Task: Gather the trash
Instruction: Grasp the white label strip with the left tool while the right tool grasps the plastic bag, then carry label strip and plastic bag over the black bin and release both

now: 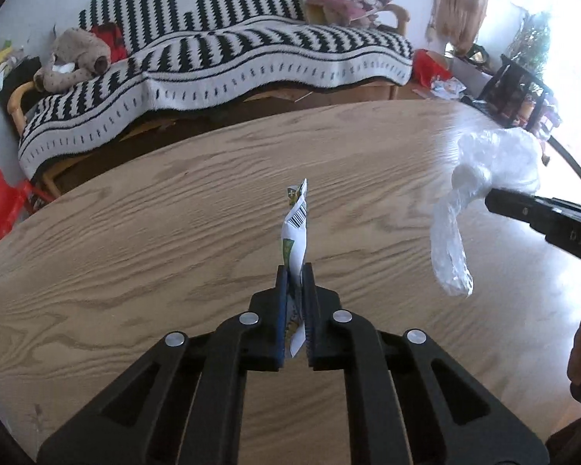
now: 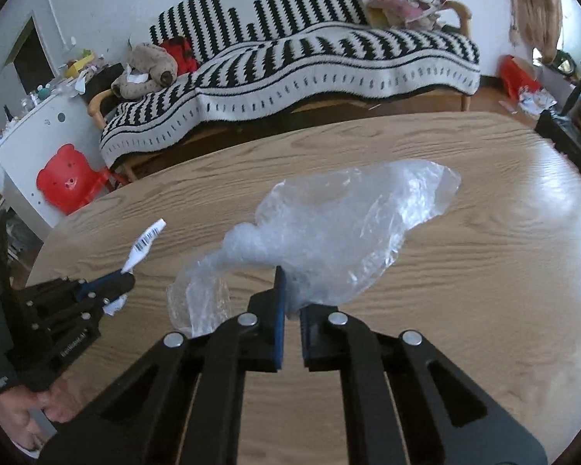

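Observation:
My left gripper (image 1: pixel 295 271) is shut on a white wrapper (image 1: pixel 296 232) with a barcode and green print, held upright above the wooden table (image 1: pixel 155 252). The left gripper (image 2: pixel 129 277) and its wrapper (image 2: pixel 145 244) also show at the left of the right wrist view. My right gripper (image 2: pixel 290 290) is shut on a crumpled clear plastic bag (image 2: pixel 341 232), held above the table (image 2: pixel 484 290). The bag (image 1: pixel 480 193) and the right gripper (image 1: pixel 492 197) show at the right of the left wrist view.
Behind the table stands a sofa with a black-and-white striped blanket (image 1: pixel 232 58) and a brown plush toy (image 1: pixel 73 58). A red child's chair (image 2: pixel 69 182) and a white cabinet (image 2: pixel 31 135) are at the left. Dark shelving (image 1: pixel 523 93) stands at the right by a bright window.

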Demonstrator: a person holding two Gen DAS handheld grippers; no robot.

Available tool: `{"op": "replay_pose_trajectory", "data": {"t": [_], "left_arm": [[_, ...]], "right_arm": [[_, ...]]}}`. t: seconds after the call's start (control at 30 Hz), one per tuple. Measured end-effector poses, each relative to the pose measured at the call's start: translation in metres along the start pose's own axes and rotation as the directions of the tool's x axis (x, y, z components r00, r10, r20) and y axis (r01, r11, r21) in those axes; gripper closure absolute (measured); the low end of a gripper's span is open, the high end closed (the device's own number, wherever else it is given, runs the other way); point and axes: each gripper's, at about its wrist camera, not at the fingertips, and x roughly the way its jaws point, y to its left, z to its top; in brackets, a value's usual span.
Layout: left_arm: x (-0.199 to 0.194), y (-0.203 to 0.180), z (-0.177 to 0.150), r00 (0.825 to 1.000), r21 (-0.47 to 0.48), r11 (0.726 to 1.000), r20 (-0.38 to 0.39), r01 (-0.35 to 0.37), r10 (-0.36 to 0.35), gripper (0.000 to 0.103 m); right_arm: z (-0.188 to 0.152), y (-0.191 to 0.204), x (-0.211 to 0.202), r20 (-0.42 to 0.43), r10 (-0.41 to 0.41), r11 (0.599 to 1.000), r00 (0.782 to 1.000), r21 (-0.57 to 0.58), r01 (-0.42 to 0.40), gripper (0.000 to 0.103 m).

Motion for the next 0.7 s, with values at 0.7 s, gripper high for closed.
{"op": "replay_pose_trajectory", "data": {"t": [0.7], "left_arm": [[-0.057, -0.233, -0.027, 0.973, 0.194, 0.954, 0.001, 0.227, -0.231, 0.096]], "right_arm": [[-0.108, -0.177, -0.197, 0.048, -0.231, 0.959, 0.972, 0.18, 0.219, 0.096]]}}
